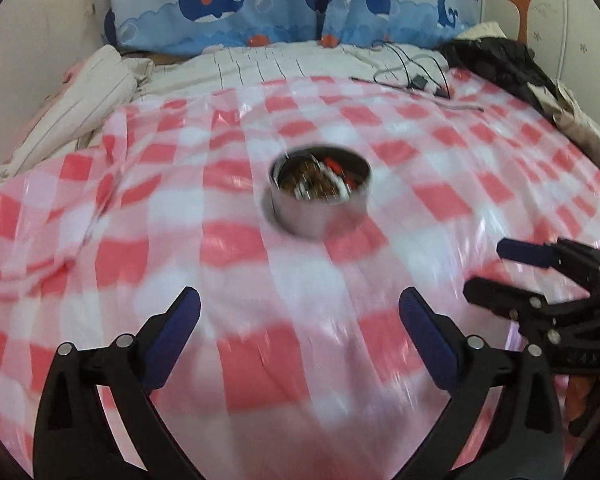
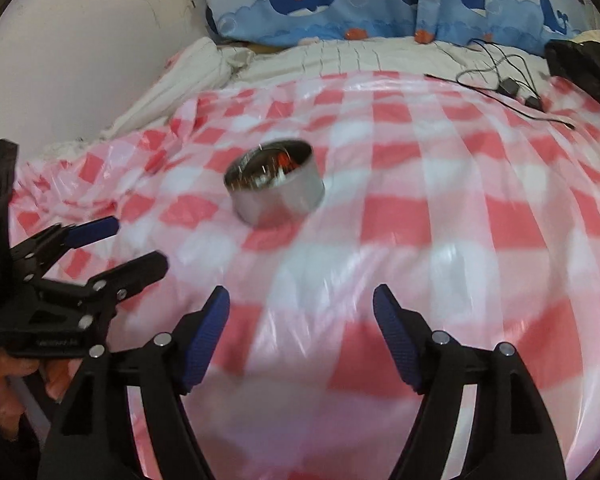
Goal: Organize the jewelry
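My left tool (image 1: 300,312) is spread open and empty over the checked sheet (image 1: 180,208) on the bed. Ahead, well apart from both tools, sits the round metal tin (image 1: 320,200), stiff and slick-walled, holding blurred pieces, probably light, tangle-prone jewelry (image 1: 316,182); I'd pinch its rim. My right tool (image 2: 300,312) also gapes empty.

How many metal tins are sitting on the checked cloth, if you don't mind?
1: a round metal tin holding jewelry, mid-cloth, ahead of both open grippers. Cloth folds might hide others.
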Available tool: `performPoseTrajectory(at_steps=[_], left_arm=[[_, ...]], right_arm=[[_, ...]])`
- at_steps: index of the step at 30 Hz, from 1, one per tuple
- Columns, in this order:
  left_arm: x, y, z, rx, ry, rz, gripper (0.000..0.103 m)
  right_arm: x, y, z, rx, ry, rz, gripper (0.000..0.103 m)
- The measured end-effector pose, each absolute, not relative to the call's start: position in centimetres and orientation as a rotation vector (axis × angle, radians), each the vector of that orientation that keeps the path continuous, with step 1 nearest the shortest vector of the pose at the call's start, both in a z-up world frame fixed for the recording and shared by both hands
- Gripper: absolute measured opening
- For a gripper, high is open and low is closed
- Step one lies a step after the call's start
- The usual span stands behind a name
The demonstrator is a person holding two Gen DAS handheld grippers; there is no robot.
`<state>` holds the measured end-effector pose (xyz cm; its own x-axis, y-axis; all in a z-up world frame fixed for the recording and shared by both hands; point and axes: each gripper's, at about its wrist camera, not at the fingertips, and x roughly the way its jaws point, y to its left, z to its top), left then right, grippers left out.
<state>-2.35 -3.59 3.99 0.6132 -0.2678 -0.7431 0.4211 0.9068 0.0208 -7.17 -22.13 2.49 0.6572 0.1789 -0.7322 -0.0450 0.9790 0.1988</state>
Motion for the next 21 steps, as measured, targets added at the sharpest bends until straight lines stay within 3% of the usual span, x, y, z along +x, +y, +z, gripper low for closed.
performPoseTrajectory(at_steps=[4, 6, 15, 21], left_arm=[[-4.0, -3.2, 2.9, 0.184, 0.87, -0.389, 0.096], [-4.8, -2.8, 2.6, 0.175, 0.87, -0.382, 0.096], [-7.0, -2.3, 0.4, 0.188, 0.872, -0.351, 0.096], [-7.4, -2.0, 0.6, 0.177, 0.839, -0.33, 0.096]], right_arm=[[-8.7, -22.4, 2.5, 0.179, 0.846, 0.081, 0.072], [-10.1, -22.6, 2.5, 0.163, 0.826, 0.04, 0.079], [-12.9, -22.6, -0.3, 0.14, 0.84, -0.041, 0.081], [-12.8, -22.6, -0.8, 0.141, 0.856, -0.059, 0.091]])
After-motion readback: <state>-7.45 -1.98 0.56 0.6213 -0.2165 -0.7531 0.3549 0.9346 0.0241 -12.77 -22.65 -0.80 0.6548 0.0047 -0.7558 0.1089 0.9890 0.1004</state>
